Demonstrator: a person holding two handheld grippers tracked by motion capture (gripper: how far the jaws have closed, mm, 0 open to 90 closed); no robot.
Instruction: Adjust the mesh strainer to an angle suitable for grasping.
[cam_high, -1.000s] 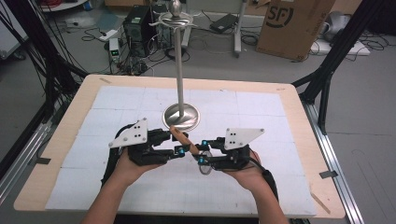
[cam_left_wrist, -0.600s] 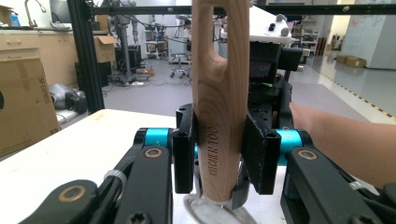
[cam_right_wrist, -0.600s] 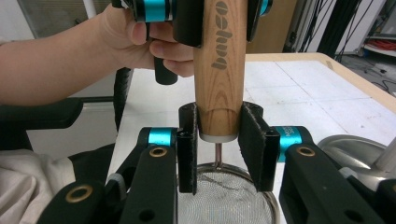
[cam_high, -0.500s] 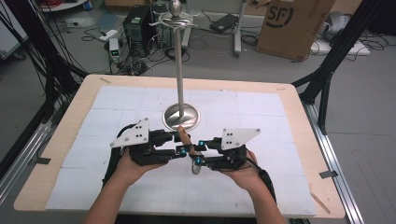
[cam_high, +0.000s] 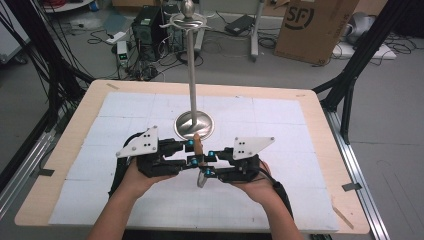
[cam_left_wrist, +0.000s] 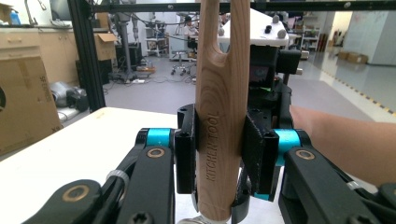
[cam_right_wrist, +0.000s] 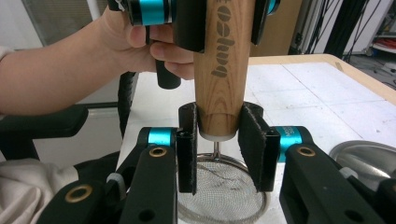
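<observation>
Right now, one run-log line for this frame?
left gripper: shut on wooden-handled mesh strainer | right gripper: shut on handle's lower end | mesh basket: below jaws | steel hanging stand: behind, untouched

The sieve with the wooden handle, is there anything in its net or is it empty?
Empty. In the right gripper view the sieve shows bare wire mesh with the white table showing through, under its wooden handle.

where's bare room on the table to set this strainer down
The white gridded mat is bare left of the steel stand's round base, from the far left corner to the left gripper. It is also bare right of the base toward the wooden table edge, and along the near edge. It is crowded at the centre, where both grippers meet on the wooden-handled mesh strainer.
</observation>
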